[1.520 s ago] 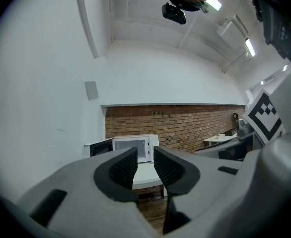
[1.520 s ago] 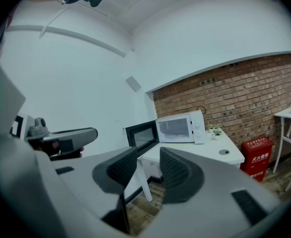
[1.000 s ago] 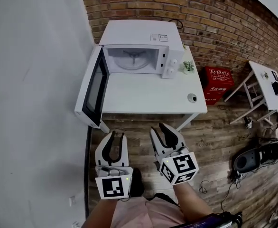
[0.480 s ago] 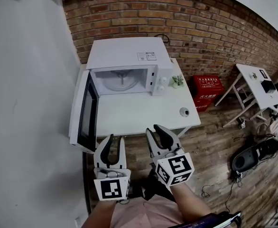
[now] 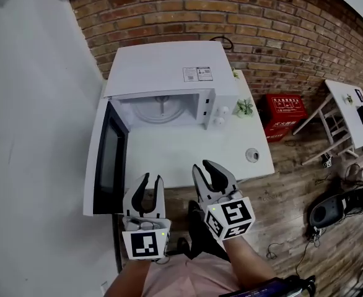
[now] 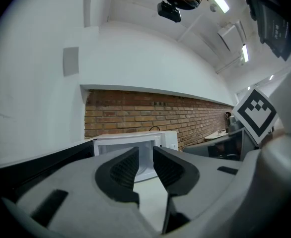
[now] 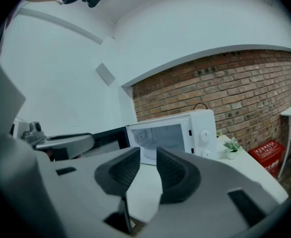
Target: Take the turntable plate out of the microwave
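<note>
A white microwave point(image 5: 169, 73) stands on a white table point(image 5: 188, 156) against the brick wall, its door point(image 5: 107, 159) swung wide open to the left. Inside it lies the glass turntable plate point(image 5: 161, 111). My left gripper point(image 5: 152, 179) and right gripper point(image 5: 205, 166) hover side by side at the table's near edge, both pointing at the oven and well short of it. Both jaws have just been closing a little and stand open with nothing between them. The left gripper view frames the microwave point(image 6: 130, 137) past the left gripper point(image 6: 145, 152). The right gripper view shows the microwave point(image 7: 200, 128) beyond the right gripper point(image 7: 148, 155).
The open door reaches past the table's front edge beside my left gripper. A small potted plant point(image 5: 243, 107) and a small round object point(image 5: 252, 154) sit on the table's right side. A red box point(image 5: 285, 107), another white table point(image 5: 349, 113) and black gear point(image 5: 330, 209) stand at the right.
Both grippers have moved forward toward the table and the microwave, which now looks larger and nearer. The jaws of both have narrowed slightly.
</note>
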`<state>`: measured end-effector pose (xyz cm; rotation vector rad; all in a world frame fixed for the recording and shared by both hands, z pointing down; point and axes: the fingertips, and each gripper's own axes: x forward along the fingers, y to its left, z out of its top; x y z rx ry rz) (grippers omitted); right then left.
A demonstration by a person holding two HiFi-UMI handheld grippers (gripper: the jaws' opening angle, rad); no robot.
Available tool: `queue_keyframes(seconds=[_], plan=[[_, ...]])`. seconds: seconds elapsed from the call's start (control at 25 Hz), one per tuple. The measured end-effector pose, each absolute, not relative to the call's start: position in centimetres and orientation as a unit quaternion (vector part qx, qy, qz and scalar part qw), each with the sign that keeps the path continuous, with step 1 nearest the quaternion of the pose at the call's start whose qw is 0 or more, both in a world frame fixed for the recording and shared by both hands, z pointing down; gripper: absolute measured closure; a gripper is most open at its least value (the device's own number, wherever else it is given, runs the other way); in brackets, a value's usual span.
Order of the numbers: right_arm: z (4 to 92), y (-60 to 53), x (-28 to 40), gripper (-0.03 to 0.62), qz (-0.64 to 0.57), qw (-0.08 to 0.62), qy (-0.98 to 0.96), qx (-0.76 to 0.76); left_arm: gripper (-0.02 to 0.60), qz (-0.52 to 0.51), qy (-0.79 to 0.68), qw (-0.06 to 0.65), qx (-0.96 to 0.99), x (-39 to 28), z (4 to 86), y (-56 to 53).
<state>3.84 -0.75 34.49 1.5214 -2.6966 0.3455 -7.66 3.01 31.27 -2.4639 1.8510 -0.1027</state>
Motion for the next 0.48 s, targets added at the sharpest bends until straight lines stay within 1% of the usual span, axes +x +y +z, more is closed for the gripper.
queue_keyframes(seconds=[0.2, 0.32, 0.48], plan=[[35.5, -7.1, 4.1, 0.488, 0.131, 0.011, -0.871, 0.473, 0.488, -0.044, 0.612, 0.034, -0.789, -7.6, 31.2, -3.0], [35.3, -10.2, 3.3, 0.49, 0.139, 0.007, -0.88, 0.455, 0.489, -0.048, 0.623, 0.051, -0.779, -7.8, 30.6, -5.9], [34.2, -13.5, 2.0, 0.491, 0.133, 0.007, -0.895, 0.427, 0.489, -0.039, 0.639, 0.047, -0.767, -7.8, 29.3, -8.9]])
